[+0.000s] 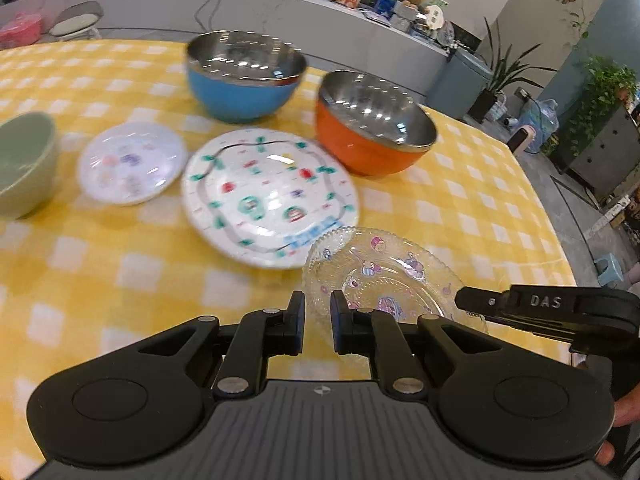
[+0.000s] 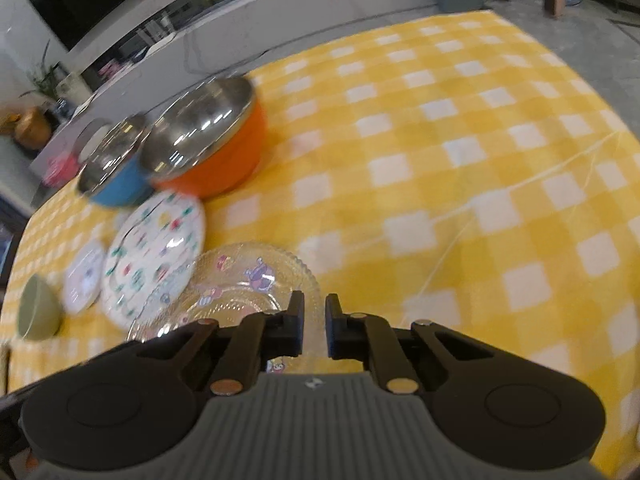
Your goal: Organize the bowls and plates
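A clear glass plate [image 1: 380,276] with cartoon prints lies on the yellow checked tablecloth [image 1: 100,272], partly over a large white patterned plate [image 1: 268,196]. My left gripper [image 1: 317,312] is nearly closed with the glass plate's near rim in the narrow gap. My right gripper [image 2: 314,312] is nearly closed on the same glass plate [image 2: 240,276] at its right edge; it also shows in the left wrist view [image 1: 472,304]. Beyond stand a blue steel bowl [image 1: 244,76], an orange steel bowl [image 1: 372,124], a small white plate [image 1: 132,164] and a green bowl [image 1: 24,164].
The table's right edge [image 1: 552,220] drops to the floor, with plants and cabinets beyond. A grey counter [image 1: 240,4] runs behind the table. Open tablecloth [image 2: 460,160] stretches to the right of the bowls. A chair [image 1: 76,20] stands at the far left.
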`<state>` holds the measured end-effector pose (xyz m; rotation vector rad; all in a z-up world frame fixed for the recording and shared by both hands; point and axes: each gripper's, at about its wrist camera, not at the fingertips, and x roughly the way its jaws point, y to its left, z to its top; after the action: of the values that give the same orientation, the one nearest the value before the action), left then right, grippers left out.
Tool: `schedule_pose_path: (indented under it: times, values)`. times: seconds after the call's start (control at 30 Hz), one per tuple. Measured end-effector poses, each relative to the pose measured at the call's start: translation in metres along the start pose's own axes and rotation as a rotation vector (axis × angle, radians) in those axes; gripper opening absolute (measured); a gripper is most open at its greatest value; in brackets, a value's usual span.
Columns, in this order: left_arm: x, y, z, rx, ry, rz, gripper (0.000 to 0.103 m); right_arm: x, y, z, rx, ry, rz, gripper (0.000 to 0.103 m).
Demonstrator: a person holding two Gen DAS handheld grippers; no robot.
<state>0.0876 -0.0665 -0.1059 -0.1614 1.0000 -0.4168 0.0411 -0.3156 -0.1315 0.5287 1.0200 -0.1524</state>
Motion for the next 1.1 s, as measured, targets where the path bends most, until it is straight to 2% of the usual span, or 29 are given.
schedule_pose_path:
  times: [0.27, 0.53, 0.7, 0.8, 1.1]
  values:
    - [-0.043, 0.043, -0.022, -0.073, -0.005, 0.043, 0.014, -0.012, 0.028, -0.035, -0.037, 0.05, 0.095, 0.007]
    - [-0.091, 0.097, -0.029, -0.112, -0.065, 0.115, 0.014, -0.012, 0.085, -0.07, -0.116, 0.08, 0.239, 0.007]
    - [-0.088, 0.12, -0.035, -0.142, -0.056, 0.178, 0.014, -0.003, 0.111, -0.087, -0.15, 0.087, 0.29, 0.006]
    - [-0.083, 0.123, -0.038, -0.13, -0.047, 0.216, 0.014, 0.006, 0.119, -0.094, -0.178, 0.091, 0.29, 0.006]
    - [-0.072, 0.129, -0.045, -0.125, -0.009, 0.27, 0.014, 0.02, 0.124, -0.1, -0.218, 0.13, 0.28, 0.006]
